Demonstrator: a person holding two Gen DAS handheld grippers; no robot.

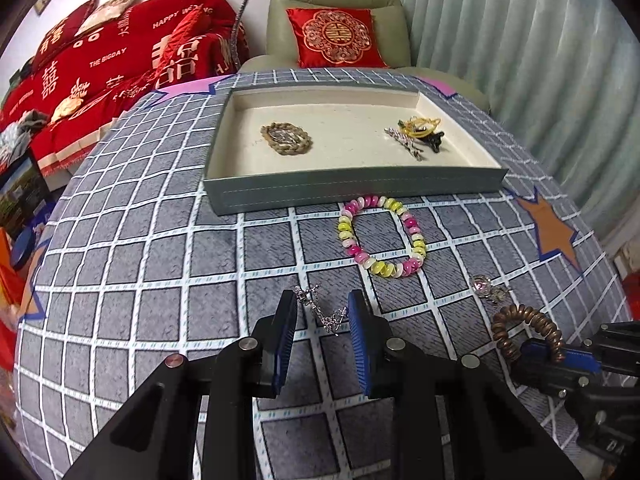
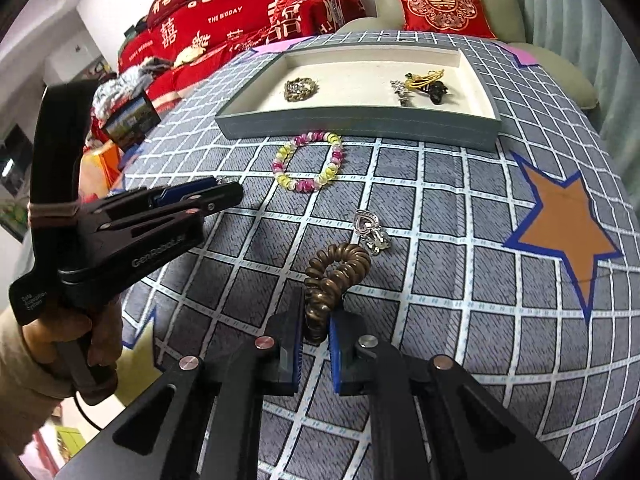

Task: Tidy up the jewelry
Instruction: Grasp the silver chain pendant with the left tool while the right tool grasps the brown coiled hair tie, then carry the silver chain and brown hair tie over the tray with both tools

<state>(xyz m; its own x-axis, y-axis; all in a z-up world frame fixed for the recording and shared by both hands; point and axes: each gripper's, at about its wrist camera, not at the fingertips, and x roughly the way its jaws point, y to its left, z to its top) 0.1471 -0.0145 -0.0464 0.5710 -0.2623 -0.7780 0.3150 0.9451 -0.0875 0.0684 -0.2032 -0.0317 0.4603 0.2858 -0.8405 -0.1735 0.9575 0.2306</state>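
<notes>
**A:** Nearest first. What has each gripper got?

**B:** The left gripper stands narrow, with the silver chain strung from pad to pad. I judge it pinched rather than loose. The right gripper is clamped on the lower end of the brown coil band. Both pieces are well in front of the tray, and the coil is on the right-hand side.

**A:** How will they handle?

**B:** The chain looks light, limp and thin. It will droop and could slip through ribbed pads, so take it where the links bunch, not by a single strand. The coil is springy and will stretch and bob. A grip across several turns, as it has now, seems sound.

**A:** And further out?

**B:** A silver charm lies just beyond the coil. The beaded bracelet lies against the tray's front wall. Its beads are hard and smooth, likely slippery, so pinch across the strand. Inside the tray are a woven bracelet on the left and a yellow-and-black tangle on the right.

**A:** Do the views differ?

**B:** The left wrist view alone shows the chain spanning the pads. The right wrist view shows that gripper side-on, with a hand on its handle and only a silver glint at its tip. It also shows the coil's clamped end, which sits small at the frame edge in the left view.
</notes>
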